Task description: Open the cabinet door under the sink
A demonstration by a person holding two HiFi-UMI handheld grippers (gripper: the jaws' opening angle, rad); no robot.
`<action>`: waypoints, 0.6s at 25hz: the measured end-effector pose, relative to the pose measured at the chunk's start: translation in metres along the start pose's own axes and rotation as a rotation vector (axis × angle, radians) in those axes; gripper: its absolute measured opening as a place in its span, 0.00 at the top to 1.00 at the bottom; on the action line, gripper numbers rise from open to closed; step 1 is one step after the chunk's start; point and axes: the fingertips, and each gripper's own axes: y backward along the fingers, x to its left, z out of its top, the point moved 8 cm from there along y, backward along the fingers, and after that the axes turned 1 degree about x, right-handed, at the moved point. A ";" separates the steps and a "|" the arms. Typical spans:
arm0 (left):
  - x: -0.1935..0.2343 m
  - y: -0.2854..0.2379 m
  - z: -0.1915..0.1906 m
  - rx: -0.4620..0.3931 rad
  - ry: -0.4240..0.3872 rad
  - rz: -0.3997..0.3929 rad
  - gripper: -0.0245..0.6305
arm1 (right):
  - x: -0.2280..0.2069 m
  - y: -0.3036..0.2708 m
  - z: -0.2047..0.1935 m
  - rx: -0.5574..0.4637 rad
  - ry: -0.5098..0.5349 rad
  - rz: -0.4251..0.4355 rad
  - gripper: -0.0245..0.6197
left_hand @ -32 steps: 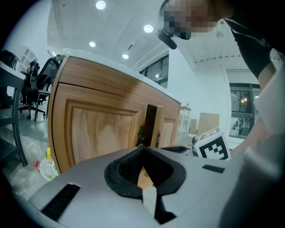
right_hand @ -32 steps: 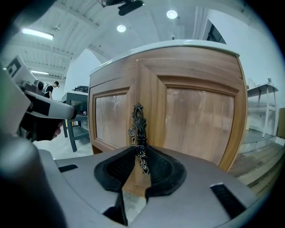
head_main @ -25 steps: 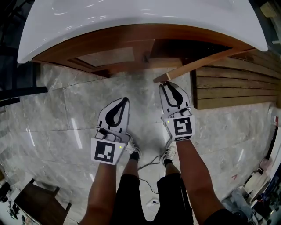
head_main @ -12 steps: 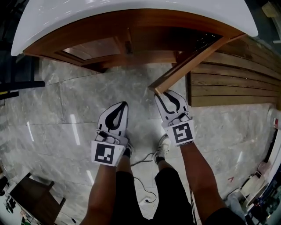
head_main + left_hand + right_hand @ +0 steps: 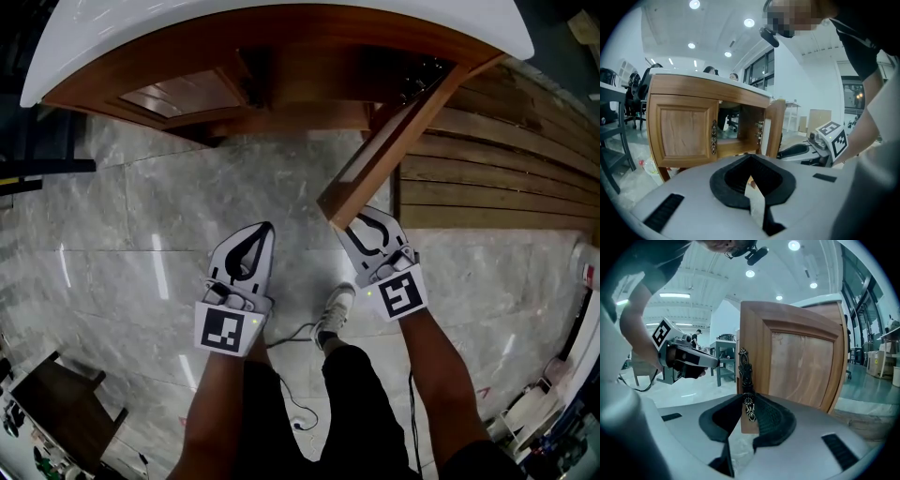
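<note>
A wooden cabinet (image 5: 309, 84) stands under the white sink top (image 5: 75, 47). Its right door (image 5: 389, 141) stands swung out toward me. My right gripper (image 5: 361, 220) is shut on the dark ornate handle (image 5: 744, 369) at that door's free edge (image 5: 801, 366), with the edge between the pads. The left door (image 5: 178, 97) stays closed, its own handle (image 5: 713, 137) untouched. My left gripper (image 5: 265, 227) hangs over the floor left of the open door, shut with nothing in it, pointing at the cabinet (image 5: 682, 129).
Grey marble floor (image 5: 141, 216) lies in front of the cabinet. Slatted wooden decking (image 5: 487, 169) runs along the right. A dark stool (image 5: 56, 412) sits at the bottom left. A cable (image 5: 300, 337) trails by my shoe (image 5: 333, 309).
The right door has swung much wider, from just ajar to standing well out. My right gripper came back toward me with its handle, and the left gripper drew back alongside.
</note>
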 end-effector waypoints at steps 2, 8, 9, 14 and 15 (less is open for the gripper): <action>-0.008 -0.002 -0.002 0.002 0.006 0.005 0.96 | -0.002 0.011 -0.005 0.000 0.000 0.016 0.82; -0.038 -0.012 -0.004 0.007 0.038 -0.019 0.96 | -0.013 0.047 -0.022 0.015 0.013 0.097 0.82; -0.042 -0.013 -0.004 0.003 0.057 -0.023 0.96 | -0.015 0.053 -0.024 0.019 0.018 0.107 0.82; -0.060 -0.023 0.003 -0.013 0.066 -0.020 0.96 | -0.031 0.082 -0.034 0.054 0.050 0.127 0.82; -0.064 -0.025 0.004 -0.014 0.061 -0.024 0.96 | -0.035 0.088 -0.036 0.057 0.054 0.122 0.82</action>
